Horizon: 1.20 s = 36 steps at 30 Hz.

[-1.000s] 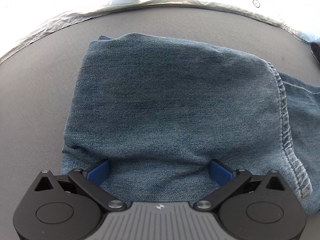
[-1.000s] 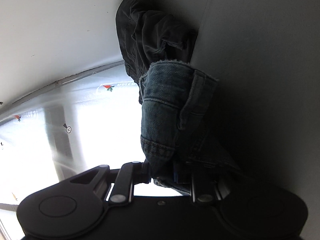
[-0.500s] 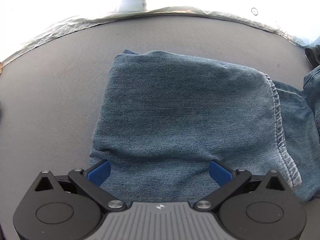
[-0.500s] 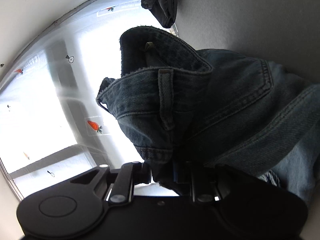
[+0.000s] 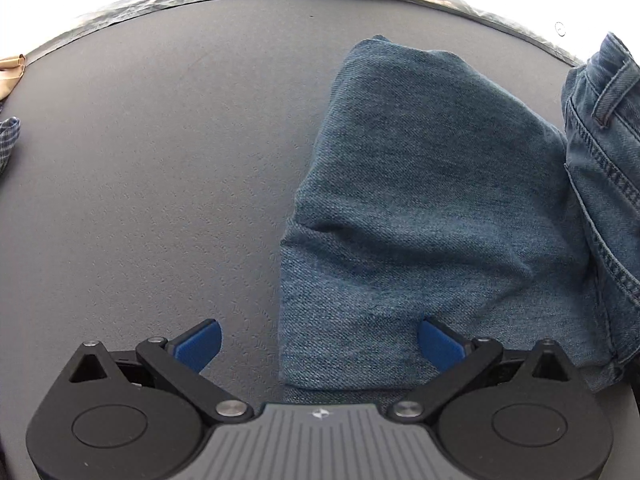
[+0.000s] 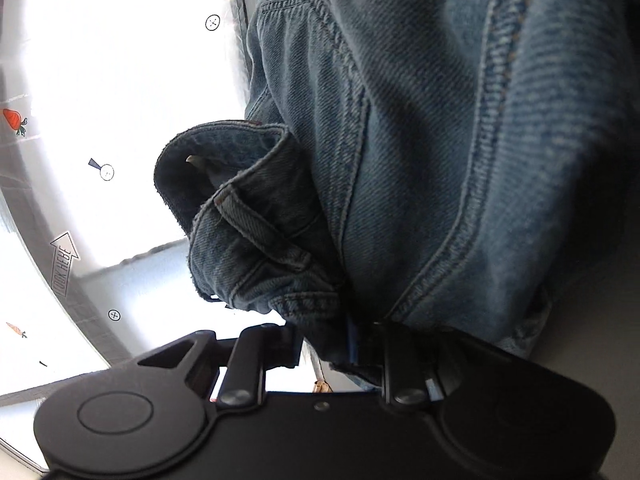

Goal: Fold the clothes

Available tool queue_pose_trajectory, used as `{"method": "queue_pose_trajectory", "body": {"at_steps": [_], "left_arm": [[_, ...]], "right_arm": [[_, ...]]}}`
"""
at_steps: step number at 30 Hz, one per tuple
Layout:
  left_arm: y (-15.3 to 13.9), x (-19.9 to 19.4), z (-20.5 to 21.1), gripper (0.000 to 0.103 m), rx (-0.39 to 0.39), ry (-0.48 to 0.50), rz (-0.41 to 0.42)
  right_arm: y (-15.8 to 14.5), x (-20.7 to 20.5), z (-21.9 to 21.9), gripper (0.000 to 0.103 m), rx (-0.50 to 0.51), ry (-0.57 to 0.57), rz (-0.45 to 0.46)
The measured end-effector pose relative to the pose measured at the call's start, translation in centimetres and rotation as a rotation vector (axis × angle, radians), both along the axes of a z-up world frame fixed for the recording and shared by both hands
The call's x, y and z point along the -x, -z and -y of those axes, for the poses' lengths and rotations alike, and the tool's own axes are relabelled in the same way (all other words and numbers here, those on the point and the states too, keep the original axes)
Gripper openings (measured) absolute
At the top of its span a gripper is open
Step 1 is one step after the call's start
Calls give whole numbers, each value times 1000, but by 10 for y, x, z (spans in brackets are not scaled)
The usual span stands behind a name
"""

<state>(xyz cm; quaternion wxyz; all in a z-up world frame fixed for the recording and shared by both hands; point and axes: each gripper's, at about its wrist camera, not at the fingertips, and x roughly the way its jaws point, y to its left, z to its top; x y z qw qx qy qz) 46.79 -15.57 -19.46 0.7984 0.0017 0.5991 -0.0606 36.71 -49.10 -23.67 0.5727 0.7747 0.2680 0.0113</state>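
Our jeans lie on the gray desk, filling the right half of the left view. The folded leg part is flat there, and the top part with the belt loop shows at the far right edge.

Our left tongs are wide open and hold nothing. One blue tip sits over bare desk at the lower left, and the other rests at the near edge of the jeans, lower right.

Our right tongs are pinched shut on the jeans near the waistband. That part hangs bunched up in the middle of the right view, with a belt loop just above the tips.

We think the next job is to lay this top part over the folded leg. Here is what could go wrong:

- The grip is on a thick lump of cloth, so it could slip out.
- If we pull too hard, the flat part may slide or bunch up, since our left tongs are not holding it down.
- The waistband is curled, so it may land with a wrinkle.

A checked cloth peeks in at the left edge, well apart.
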Motion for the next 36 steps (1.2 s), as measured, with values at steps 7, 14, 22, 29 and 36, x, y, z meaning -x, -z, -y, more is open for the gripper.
{"method": "queue_pose_trajectory", "body": {"at_steps": [7,14,22,29,36], "left_arm": [[4,-6,-1,103,22,-3,-6],[3,-8,1,103,26,-1,8],[-14,-13,5,103,30,-4,12],[-61,-2,15,102,276,84,127],[-69,-8,49,102,326,79,164]], "right_arm": [[-30,6,3,78,-8,8,85],[-62,4,12,66,137,-1,136],[-50,26,38,63,103,119,80],[-22,43,69,63,39,247,75],[-12,41,70,63,13,251,71]]}}
